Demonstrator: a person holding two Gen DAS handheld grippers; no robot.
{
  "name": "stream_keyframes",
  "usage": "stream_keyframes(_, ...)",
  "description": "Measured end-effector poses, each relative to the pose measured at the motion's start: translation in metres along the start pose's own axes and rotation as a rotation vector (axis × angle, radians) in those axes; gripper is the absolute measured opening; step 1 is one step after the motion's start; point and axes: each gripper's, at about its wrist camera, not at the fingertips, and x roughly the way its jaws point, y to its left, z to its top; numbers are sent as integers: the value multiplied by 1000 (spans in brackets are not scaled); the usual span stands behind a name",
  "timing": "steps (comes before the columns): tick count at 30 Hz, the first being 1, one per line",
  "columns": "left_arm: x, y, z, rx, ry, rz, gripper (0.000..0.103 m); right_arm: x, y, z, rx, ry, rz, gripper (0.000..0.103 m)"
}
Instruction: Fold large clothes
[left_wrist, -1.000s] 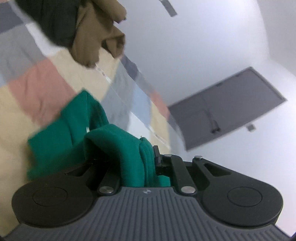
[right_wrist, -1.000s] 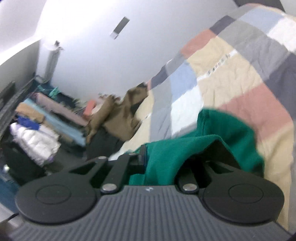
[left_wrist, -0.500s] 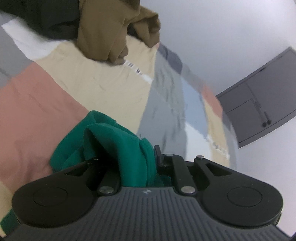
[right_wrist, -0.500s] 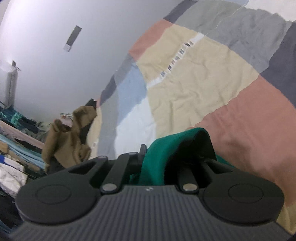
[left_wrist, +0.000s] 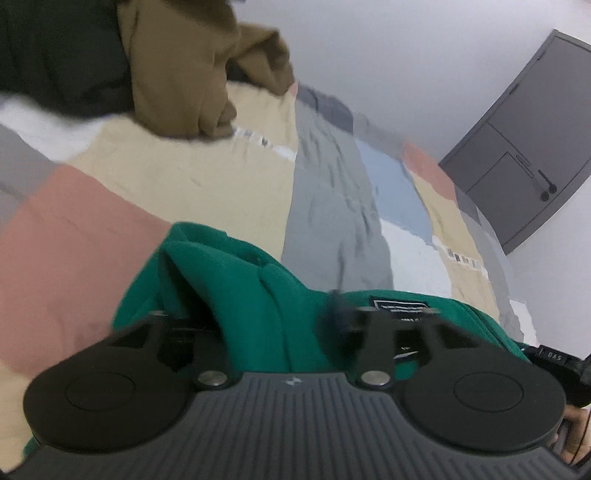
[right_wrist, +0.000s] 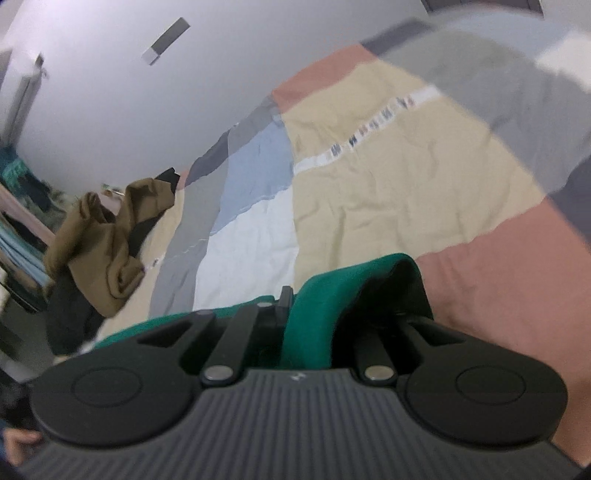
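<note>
Bed with patchwork cover – fills most of both views, panels of salmon, beige, grey, pale blue and white; its near edge is hidden under the gripper housings, and its far edge meets a plain pale wall. Broad bare stretch of cover lies ahead of both grippers. Dark grey door – upper right of the left view, cut off by the frame edge. Heap of brown and black clothing – far side of the bed, cropped by the top of the left view and blurred; in the right view it sits near the bed's left edge, well apart from the green cloth. Shelving with stacked textiles – far left of the right view, too blurred to itemise. Green garment – lying on the cover just ahead of both grippers, a small black label showing; most of it is hidden behind the housings. Left gripper – jaws opening, motion-blurred, green cloth lying loose between them. Right gripper – jaws narrow, pinched on a raised fold of the green garment. A hand is partly visible at the lower corner of each view.
</note>
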Motion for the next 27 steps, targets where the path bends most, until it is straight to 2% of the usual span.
stream_keyframes(2,-21,-8,-5,43,-37,24,67,-15,18,-4,-64,-33,-38,18)
stream_keyframes(4,-41,-14,-11,71,-63,17,68,-30,31,-9,-104,-60,-48,33)
stream_keyframes(6,-64,-18,-20,87,-101,22,69,-45,39,-15,-135,-84,-58,39)
stream_keyframes(8,-86,-23,-33,114,-154,44,69,-62,46,-20,-166,-113,-66,50)
stream_keyframes(9,-95,-26,-39,127,-172,47,70,-70,48,-23,-178,-121,-60,65)
stream_keyframes(10,-104,-29,-46,140,-189,48,70,-80,50,-26,-188,-138,-59,75)
stream_keyframes(16,-133,-56,-85,218,-220,13,70,-136,63,-52,-243,-258,-29,77)
stream_keyframes(18,-140,-64,-97,247,-244,-37,70,-146,69,-62,-267,-271,0,77)
stream_keyframes(19,-141,-67,-102,252,-247,-75,70,-149,73,-67,-283,-268,17,77)
stream_keyframes(21,-137,-73,-109,259,-226,-91,70,-150,81,-77,-323,-247,38,77)
stream_keyframes(27,-103,-81,-127,296,-150,-60,70,-126,109,-107,-433,-136,71,75)
